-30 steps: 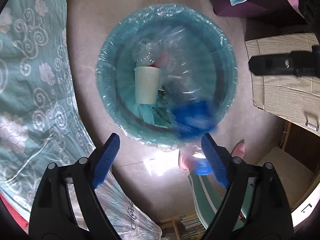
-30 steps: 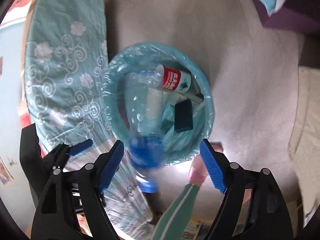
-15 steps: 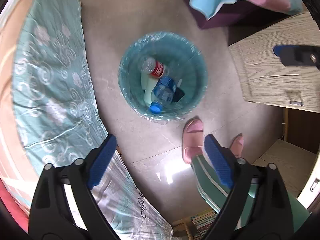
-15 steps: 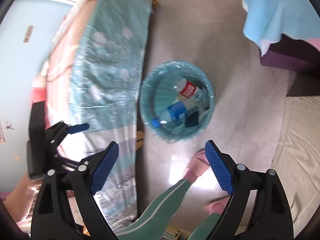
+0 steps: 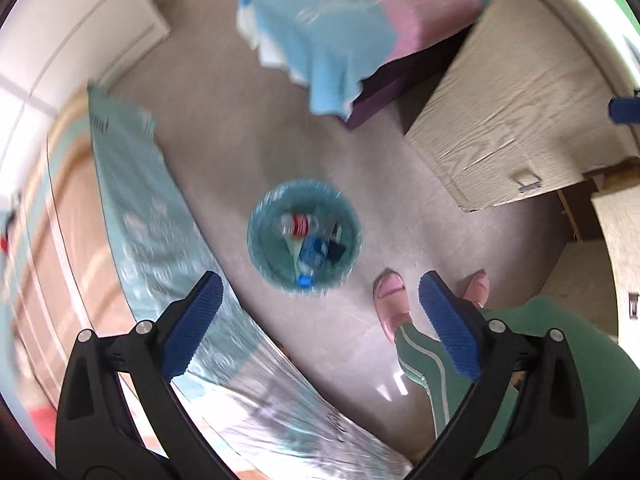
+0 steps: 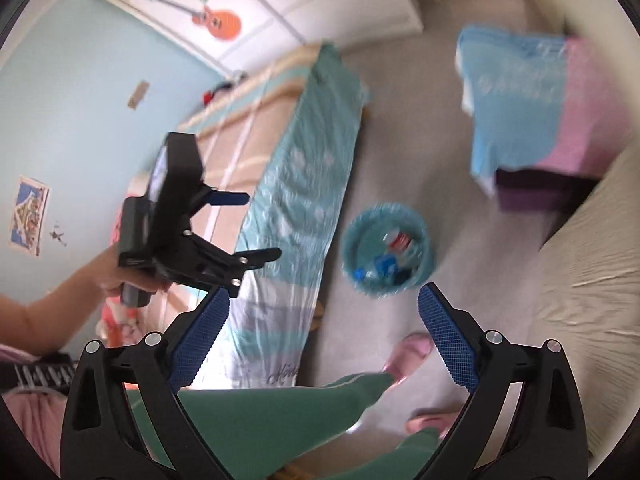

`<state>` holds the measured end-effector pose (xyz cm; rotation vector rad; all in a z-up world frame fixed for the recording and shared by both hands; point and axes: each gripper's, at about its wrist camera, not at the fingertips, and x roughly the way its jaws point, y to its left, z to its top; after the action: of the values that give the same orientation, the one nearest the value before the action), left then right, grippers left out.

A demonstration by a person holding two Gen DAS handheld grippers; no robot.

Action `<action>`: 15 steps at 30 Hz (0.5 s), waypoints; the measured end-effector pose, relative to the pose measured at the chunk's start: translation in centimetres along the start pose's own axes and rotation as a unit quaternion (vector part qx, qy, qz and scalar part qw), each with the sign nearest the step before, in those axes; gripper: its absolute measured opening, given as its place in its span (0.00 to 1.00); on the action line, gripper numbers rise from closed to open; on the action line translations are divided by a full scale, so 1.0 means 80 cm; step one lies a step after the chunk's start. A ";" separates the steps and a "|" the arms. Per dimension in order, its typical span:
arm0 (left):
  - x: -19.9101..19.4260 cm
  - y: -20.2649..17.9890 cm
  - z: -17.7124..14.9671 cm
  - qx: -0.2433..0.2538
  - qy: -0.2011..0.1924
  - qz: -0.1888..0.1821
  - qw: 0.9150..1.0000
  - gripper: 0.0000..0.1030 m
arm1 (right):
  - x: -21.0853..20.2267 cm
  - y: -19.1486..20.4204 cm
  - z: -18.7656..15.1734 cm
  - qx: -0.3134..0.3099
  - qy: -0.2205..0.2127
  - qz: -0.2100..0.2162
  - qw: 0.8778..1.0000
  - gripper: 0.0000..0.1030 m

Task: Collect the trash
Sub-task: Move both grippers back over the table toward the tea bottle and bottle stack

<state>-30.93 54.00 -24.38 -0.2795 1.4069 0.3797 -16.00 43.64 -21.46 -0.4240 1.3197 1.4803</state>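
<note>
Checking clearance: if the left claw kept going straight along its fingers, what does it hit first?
Probably bare floor beside the lined trash bin, or the bin's near rim; depth is unclear. Nothing sits between the left claw and them; its jaws are opening, empty.

Pretty clearly a bedroom in someone's home: a bed (image 6: 304, 184) with a teal flowery cover, light blue walls with a guitar sticker (image 6: 216, 20) and a small poster (image 6: 30, 214), white wardrobe doors (image 5: 76, 40), a beige tiled floor (image 5: 248, 132), pink slippers (image 5: 390, 300), a lined bin (image 5: 305, 236) beside the bed.

No legible text; script on bedsheet (image 6: 286, 372) too blurred.
</note>
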 end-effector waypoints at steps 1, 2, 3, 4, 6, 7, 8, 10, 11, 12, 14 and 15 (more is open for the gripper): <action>-0.013 -0.013 0.011 0.016 -0.011 -0.002 1.000 0.93 | -0.019 0.001 -0.002 0.001 -0.015 -0.005 1.000 0.94; -0.025 -0.023 0.020 0.029 -0.021 -0.003 0.999 0.93 | -0.044 0.001 -0.007 0.004 -0.036 -0.014 0.999 0.94; -0.039 -0.038 0.031 0.046 -0.032 -0.003 0.998 0.93 | -0.068 -0.001 -0.015 0.007 -0.054 -0.025 0.998 0.94; -0.052 -0.053 0.041 0.063 -0.043 -0.004 0.997 0.93 | -0.088 -0.004 -0.021 0.010 -0.070 -0.033 0.997 0.94; -0.078 -0.086 0.058 0.092 -0.063 -0.016 0.994 0.93 | -0.127 -0.008 -0.034 0.022 -0.098 -0.058 0.993 0.94; -0.089 -0.102 0.065 0.108 -0.073 -0.027 0.991 0.93 | -0.149 -0.011 -0.046 0.026 -0.114 -0.069 0.991 0.94; -0.103 -0.124 0.075 0.127 -0.086 -0.036 0.988 0.93 | -0.166 -0.015 -0.055 0.029 -0.125 -0.080 0.989 0.94; -0.127 -0.163 0.091 0.160 -0.105 -0.053 0.980 0.93 | -0.204 -0.021 -0.080 0.034 -0.149 -0.112 0.982 0.94; -0.140 -0.188 0.101 0.181 -0.114 -0.065 0.975 0.93 | -0.221 -0.024 -0.092 0.039 -0.156 -0.123 0.979 0.94; -0.149 -0.211 0.108 0.199 -0.122 -0.072 0.970 0.93 | -0.241 -0.030 -0.107 0.046 -0.165 -0.136 0.976 0.94; -0.167 -0.258 0.121 0.241 -0.140 -0.083 0.957 0.93 | -0.274 -0.037 -0.132 0.057 -0.179 -0.160 0.969 0.94; -0.177 -0.289 0.128 0.269 -0.151 -0.087 0.947 0.93 | -0.295 -0.043 -0.149 0.063 -0.188 -0.177 0.964 0.94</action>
<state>-13.73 35.93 -9.66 0.1005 1.1210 -0.1131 -8.45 21.86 -8.11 -0.2614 0.9691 1.1050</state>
